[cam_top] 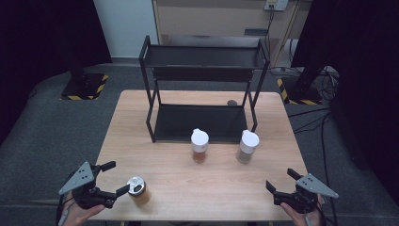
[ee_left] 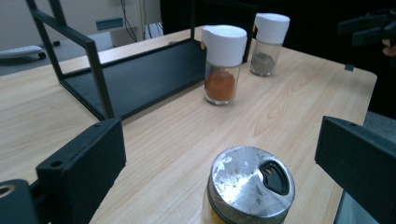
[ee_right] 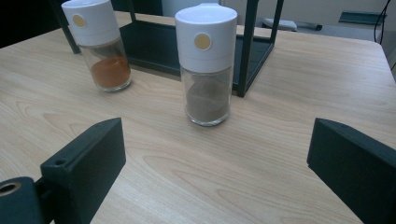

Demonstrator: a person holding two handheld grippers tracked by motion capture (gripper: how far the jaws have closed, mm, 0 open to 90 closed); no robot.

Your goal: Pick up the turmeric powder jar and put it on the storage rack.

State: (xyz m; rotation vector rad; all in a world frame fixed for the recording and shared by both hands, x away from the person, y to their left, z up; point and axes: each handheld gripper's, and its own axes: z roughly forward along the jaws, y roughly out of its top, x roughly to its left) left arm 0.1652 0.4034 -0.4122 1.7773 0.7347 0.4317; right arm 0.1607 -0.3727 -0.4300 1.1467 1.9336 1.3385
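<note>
Your left tongs (cam_top: pixel 115 178) gape wide around the metal-capped jar (cam_top: pixel 137 189) near the tabletop's (cam_top: pixel 188 183) front-left edge, not touching it. Your right tongs (cam_top: pixel 278 179) hang released, well short of the grey spice jar (cam_top: pixel 247 146).

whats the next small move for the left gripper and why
Probably ease the left gripper forward, then close on the metal-lidded glass spice jar: its black jaws stand open, the jar sits between them near the tips, untouched.
</note>
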